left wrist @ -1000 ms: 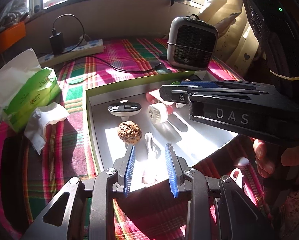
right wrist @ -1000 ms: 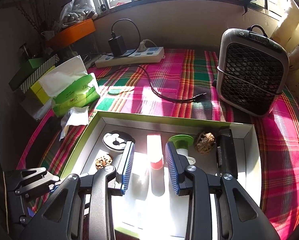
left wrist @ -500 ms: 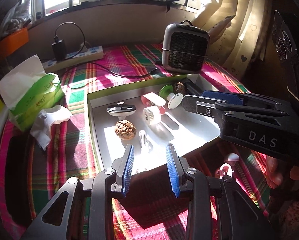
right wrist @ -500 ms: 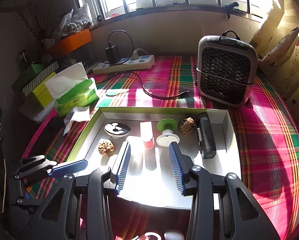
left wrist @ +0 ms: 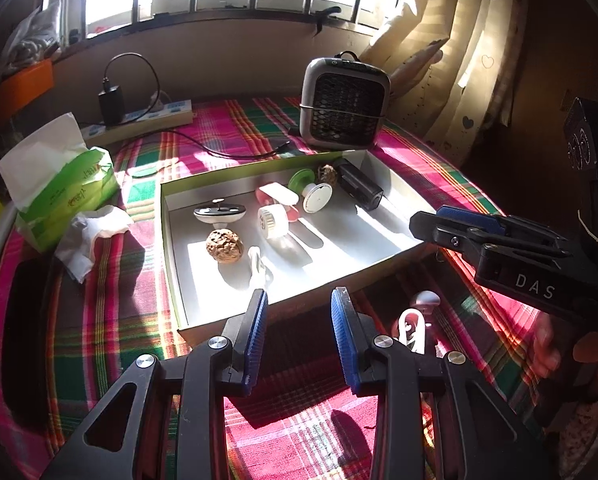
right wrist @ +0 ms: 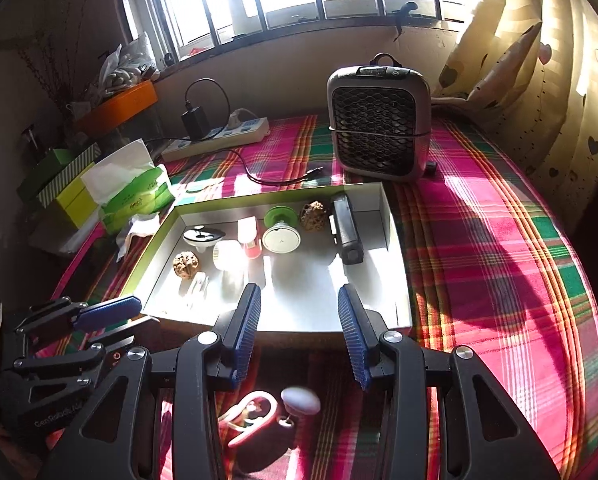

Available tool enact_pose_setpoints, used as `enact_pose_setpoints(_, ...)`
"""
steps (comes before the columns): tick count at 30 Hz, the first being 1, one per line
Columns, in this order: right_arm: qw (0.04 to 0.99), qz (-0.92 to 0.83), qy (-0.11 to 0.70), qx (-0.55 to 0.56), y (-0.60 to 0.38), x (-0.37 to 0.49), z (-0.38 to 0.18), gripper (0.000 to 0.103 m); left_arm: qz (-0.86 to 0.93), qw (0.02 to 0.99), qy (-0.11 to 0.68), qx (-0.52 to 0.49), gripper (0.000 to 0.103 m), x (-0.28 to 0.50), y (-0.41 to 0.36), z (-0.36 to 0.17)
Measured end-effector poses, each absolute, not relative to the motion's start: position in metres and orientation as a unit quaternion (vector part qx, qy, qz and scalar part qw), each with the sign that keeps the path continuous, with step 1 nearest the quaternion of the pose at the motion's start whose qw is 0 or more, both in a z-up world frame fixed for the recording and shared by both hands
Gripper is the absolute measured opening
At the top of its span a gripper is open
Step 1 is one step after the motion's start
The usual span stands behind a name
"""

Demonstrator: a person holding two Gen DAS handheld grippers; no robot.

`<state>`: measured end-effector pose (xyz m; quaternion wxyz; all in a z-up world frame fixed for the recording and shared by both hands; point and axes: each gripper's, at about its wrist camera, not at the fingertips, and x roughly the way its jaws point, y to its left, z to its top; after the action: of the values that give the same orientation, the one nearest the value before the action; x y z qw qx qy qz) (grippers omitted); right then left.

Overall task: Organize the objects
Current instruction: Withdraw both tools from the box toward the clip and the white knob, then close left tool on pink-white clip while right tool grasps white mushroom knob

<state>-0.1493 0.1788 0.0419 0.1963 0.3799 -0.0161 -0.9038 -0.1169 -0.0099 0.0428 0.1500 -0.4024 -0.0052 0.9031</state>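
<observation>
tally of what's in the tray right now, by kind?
In the tray:
Walnuts: 2
Spools/rollers: 2, green spool, white roller
Pink-capped tube: 1
Black block: 1
Black-and-white dish: 1
White clip: 1
Total: 8

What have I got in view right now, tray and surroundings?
tray: 1, white with green rim, centre of cloth
walnuts: 2, brown, in tray, left and back
black box: 1, in tray, right side
green-topped spool: 1, in tray, back
white roll: 1, in tray, middle
white clips: pale, on cloth before the tray
heater: 1, grey, behind tray
tissue pack: 1, green, left
power strip: 1, white, back
left gripper: blue fingers, open
right gripper: blue fingers, open
</observation>
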Motion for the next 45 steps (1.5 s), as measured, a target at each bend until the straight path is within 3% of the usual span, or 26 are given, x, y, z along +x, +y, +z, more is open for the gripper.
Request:
enact_pose_setpoints(17,0.163,-0.908,-0.008,0.385,0.211,-0.121,0.020,0.042,0.863,0.256,0.011,-0.435,0.036,-0.094,0.037,0.019)
enact_pose_setpoints(39,0.159,-0.905,-0.024,0.394,0.224,-0.118,0.014,0.042,0.861,0.241,0.028,-0.448,0.037,-0.108,0.055,0.006)
enact_pose_setpoints(42,0.161,-0.904,-0.024,0.396,0.223,-0.118,0.013,0.042,0.862,0.240,0.028,-0.446,0.035,-0.109,0.055,0.005)
enact_pose_setpoints(45,0.162,-0.903,-0.023,0.398,0.221,-0.118,0.011,0.042,0.865,0.229,0.034,-0.445,0.024,-0.110,0.055,0.005)
